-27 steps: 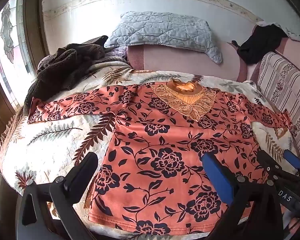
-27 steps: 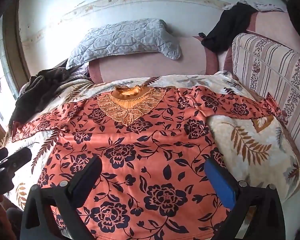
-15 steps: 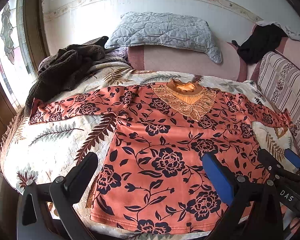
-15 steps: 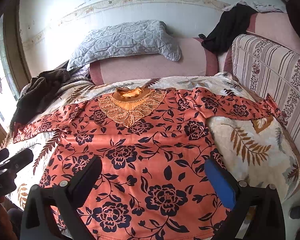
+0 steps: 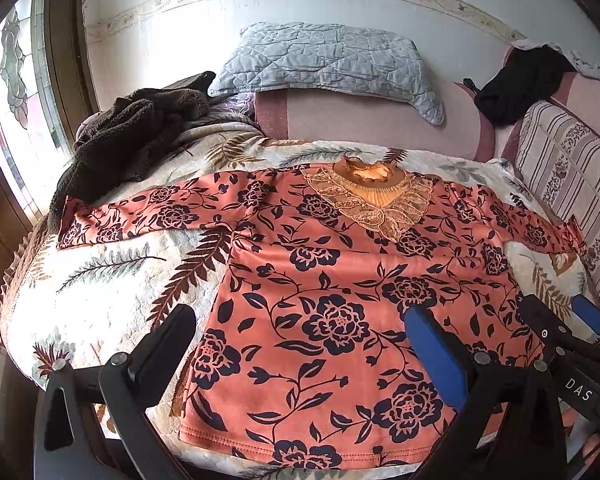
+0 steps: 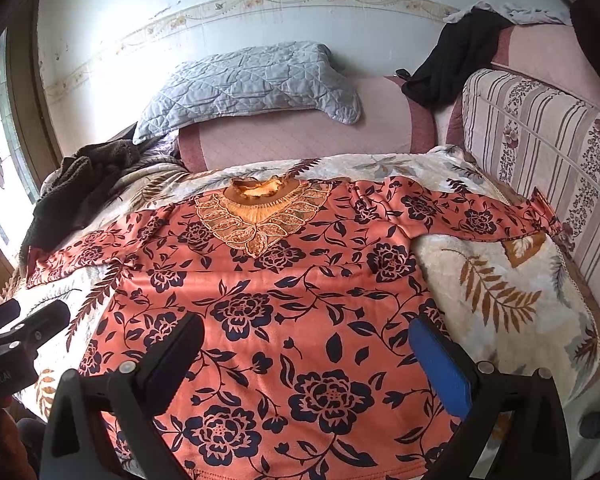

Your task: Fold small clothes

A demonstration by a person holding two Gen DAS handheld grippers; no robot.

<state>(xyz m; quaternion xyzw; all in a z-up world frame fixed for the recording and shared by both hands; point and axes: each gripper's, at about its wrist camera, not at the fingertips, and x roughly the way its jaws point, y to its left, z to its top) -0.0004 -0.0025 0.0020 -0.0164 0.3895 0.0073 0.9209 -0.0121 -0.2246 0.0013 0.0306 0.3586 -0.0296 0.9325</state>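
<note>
An orange top with dark flowers and a lace collar lies flat, face up, sleeves spread, on a leaf-patterned blanket. It also shows in the right wrist view. My left gripper is open and empty, held above the top's lower left hem. My right gripper is open and empty above the lower right part of the top. The right gripper also shows at the right edge of the left wrist view. The left gripper's fingers show at the left of the right wrist view.
A dark brown fleece is heaped at the back left by the window. A grey quilted pillow leans on the pink backrest. A black garment hangs at the back right. A striped cushion borders the right side.
Both grippers have drawn back and risen slightly, so a little more of the top's hem shows. The top has not moved.
</note>
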